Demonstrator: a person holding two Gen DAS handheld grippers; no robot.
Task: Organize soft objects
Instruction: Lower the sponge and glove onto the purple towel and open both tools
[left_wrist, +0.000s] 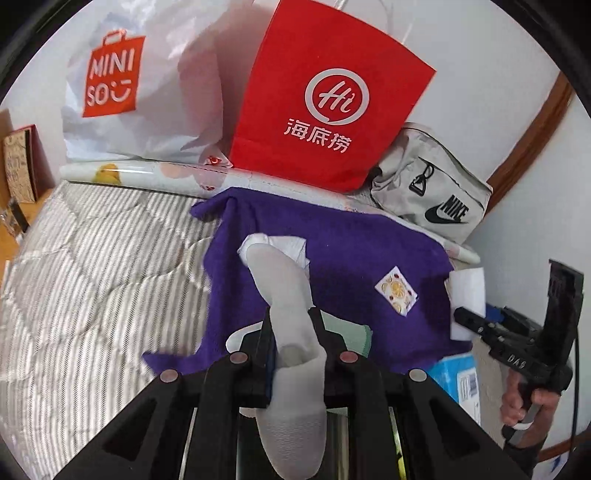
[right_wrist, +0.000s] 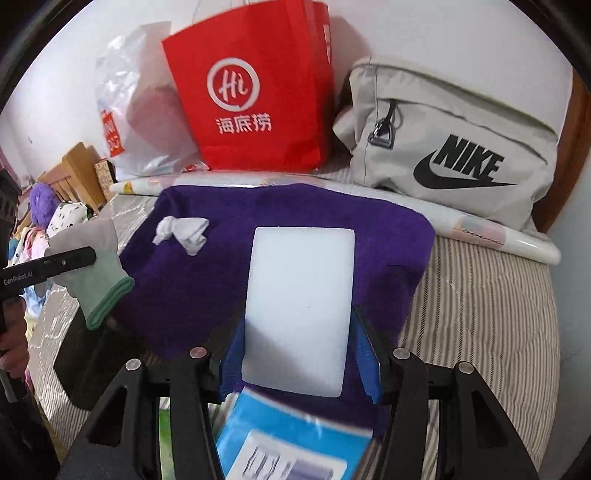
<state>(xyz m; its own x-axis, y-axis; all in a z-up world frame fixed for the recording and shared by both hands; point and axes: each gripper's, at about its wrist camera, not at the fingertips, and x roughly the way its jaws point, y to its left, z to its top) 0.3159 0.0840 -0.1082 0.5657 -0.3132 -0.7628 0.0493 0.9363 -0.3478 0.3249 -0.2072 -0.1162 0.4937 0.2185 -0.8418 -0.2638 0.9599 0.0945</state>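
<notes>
Two grippers are busy over the bed, each with something soft. The left gripper (left_wrist: 291, 332) has its jaws clenched across the middle of a pale glove (left_wrist: 291, 295) with a green cuff, so the fingers droop forward and the cuff hangs free; in the right wrist view it dangles at 9 o'clock, clear of the cloth. The right gripper (right_wrist: 299, 343) has its blue-padded jaws grasping a white sponge block (right_wrist: 301, 306) by its long edges, held flat above the purple towel (right_wrist: 332, 206), a hold that looks meant for setting it down squarely. I'd guess the towel is the sorting patch: a knotted white sock (right_wrist: 184, 230) already lies on it toward 10 o'clock, and a small patterned card (left_wrist: 397, 290) sits near its centre. Beneath is a grey-striped quilt (left_wrist: 92, 266). Against the white wall at 12 o'clock lean a red paper bag (right_wrist: 251, 92), a white Miniso bag (left_wrist: 129, 92) and a grey Nike bag (right_wrist: 454, 147). A blue packet (right_wrist: 291, 439) lies just below the sponge.
</notes>
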